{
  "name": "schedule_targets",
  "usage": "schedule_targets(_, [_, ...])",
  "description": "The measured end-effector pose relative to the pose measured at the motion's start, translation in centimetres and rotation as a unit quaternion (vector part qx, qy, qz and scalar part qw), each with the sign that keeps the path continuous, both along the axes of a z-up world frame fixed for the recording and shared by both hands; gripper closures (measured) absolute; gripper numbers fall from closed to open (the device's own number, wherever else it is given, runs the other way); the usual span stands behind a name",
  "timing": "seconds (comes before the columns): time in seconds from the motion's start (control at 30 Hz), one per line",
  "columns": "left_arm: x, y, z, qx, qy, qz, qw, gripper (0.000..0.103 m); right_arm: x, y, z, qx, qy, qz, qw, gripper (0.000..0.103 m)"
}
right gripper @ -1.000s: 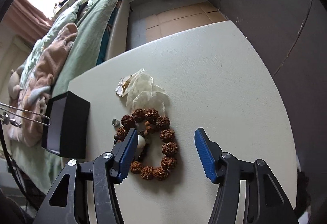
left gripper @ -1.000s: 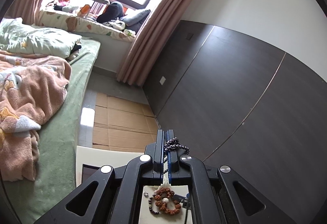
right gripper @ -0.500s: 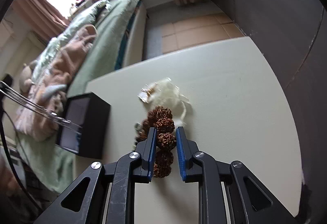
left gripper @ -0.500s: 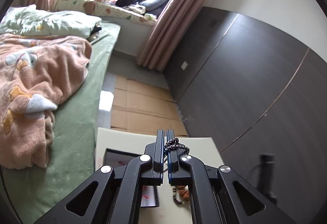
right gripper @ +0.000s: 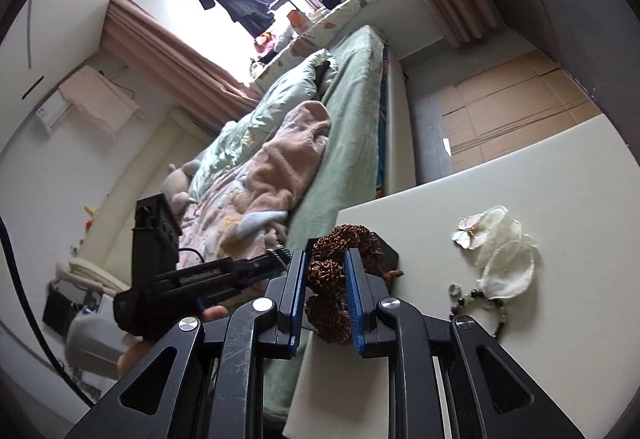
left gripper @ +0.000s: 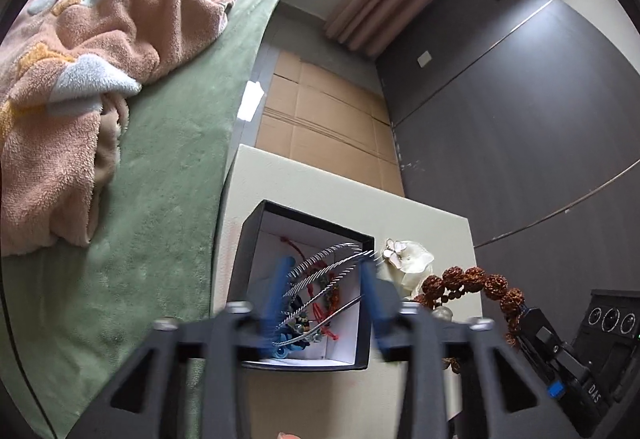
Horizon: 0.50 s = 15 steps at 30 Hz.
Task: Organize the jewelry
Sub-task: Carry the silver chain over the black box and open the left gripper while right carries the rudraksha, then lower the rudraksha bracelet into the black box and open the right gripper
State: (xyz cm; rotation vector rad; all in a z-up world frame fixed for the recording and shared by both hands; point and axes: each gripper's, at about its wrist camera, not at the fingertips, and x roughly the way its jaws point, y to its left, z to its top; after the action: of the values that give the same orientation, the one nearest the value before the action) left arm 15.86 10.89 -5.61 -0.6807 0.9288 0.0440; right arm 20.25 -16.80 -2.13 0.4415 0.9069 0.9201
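Left wrist only: box (left gripper: 362, 303) interior, silver chain (left gripper: 320, 271).

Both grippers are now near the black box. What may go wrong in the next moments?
1. The right gripper pinches only a few beads of the brown seed bracelet; the loop hangs free, so it might slip or snag on the black box rim.
2. The left gripper is open over the box, with silver chains between its fingers; these might catch on them.
3. The shell flower piece lies nearby on the table and could be swept.
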Motion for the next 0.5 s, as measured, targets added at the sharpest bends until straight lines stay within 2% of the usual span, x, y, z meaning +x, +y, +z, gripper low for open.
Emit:
schedule_targets(0.03, [-0.2,0.3,0.1,-0.003,-0.007,0.005,1.0,0.025,-0.2,0.3,0.0,0.006,0.0,0.003,1.0,0.083])
schedule_targets(0.07, [-0.5,0.6,0.4,-0.004,-0.015,0.013,0.9998,0.022,-0.2,0.8,0.0,0.011,0.001,0.005,1.0,0.083])
schedule_targets(0.4, [-1.5,3.3,1.4,-0.014,-0.03,0.054,0.998,0.022,0.1,5.1,-1.6,0.03,0.02,0.021,0.999,0.082])
schedule_targets(0.5, [-1.8,3.4,1.6,-0.006,-0.033,0.061,0.9976,0.022,0.5,6.1,-2.4,0.022,0.036,0.024,0.999,0.078])
